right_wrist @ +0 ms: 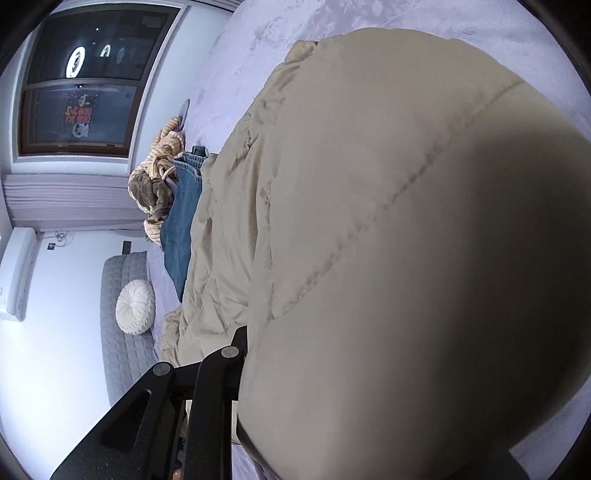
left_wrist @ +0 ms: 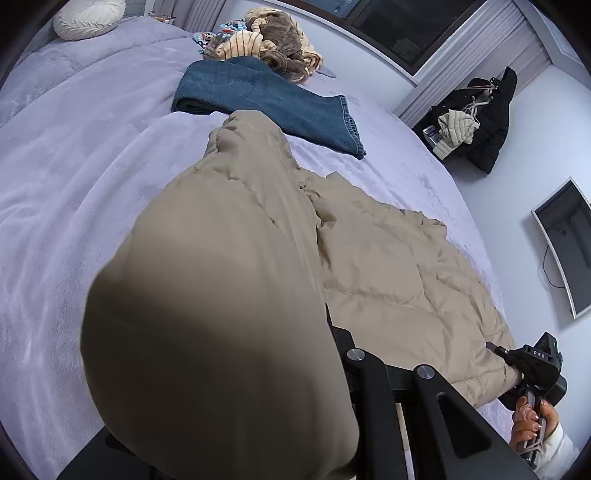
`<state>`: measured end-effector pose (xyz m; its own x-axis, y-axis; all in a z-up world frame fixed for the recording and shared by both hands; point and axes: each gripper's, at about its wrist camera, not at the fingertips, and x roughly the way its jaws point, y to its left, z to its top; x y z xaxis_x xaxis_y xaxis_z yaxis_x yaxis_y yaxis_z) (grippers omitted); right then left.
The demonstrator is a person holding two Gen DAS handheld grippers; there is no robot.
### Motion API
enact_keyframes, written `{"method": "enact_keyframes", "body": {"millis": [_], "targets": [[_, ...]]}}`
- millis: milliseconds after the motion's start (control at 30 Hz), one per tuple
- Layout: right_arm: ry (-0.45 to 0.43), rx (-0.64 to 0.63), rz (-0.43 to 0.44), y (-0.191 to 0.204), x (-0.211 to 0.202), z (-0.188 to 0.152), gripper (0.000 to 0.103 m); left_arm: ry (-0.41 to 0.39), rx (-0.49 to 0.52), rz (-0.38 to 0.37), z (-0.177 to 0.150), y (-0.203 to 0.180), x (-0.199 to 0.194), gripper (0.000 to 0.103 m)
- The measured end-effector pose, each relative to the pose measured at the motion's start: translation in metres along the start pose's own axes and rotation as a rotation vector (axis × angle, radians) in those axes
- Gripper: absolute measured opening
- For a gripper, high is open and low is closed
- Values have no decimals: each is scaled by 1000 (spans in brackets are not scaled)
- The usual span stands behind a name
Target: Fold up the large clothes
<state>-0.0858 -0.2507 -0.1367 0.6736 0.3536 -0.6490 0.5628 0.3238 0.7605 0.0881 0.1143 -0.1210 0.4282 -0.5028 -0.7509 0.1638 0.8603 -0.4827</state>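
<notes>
Both my hand-held grippers, left (left_wrist: pixel 332 354) and right (right_wrist: pixel 240 354), pinch the beige jacket (left_wrist: pixel 388 266), which stretches lengthwise up the bed (left_wrist: pixel 74 184) towards the jeans (left_wrist: pixel 266 99).

A beige quilted jacket (left_wrist: pixel 388 266) lies on the lilac bed (left_wrist: pixel 74 184), 1 fold bulging close to the lens and hiding the tips of the left gripper (left_wrist: pixel 332 362), whose jaws are closed on it. Beyond it lie folded jeans (left_wrist: pixel 266 99), then a heap of clothes (left_wrist: pixel 266 40) and a white cushion (left_wrist: pixel 88 18). At lower right, a hand (left_wrist: pixel 532 424) holds the right gripper (left_wrist: pixel 498 350) at the jacket's edge.
</notes>
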Motion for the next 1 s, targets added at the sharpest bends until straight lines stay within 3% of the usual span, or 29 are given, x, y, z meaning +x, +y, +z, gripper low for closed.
{"method": "enact_keyframes", "body": {"millis": [400,567,700,800,867,900,1000], "targets": [[105,8,-40,-45,-67,-77,23,87,-40,60,-129,3,-79,21],[145,23,-68,-70,-83,-113,27,162,-82,137,-172,14,-80,22],[151,59,-137,-86,-87,-121,44,183,-113,235,-189,25,-89,50],[130,54,-184,-90,-96,-118,51,169,-138,265,-196,35,-108,51],[124,71,-207,-97,-103,-116,53,163,-148,303,-200,43,-116,58],[121,78,-219,-102,-108,-116,55,152,-152,346,-202,46,-120,64],[120,80,-249,-106,-116,-117,58,143,-196,429,-201,65,-127,64]]}}
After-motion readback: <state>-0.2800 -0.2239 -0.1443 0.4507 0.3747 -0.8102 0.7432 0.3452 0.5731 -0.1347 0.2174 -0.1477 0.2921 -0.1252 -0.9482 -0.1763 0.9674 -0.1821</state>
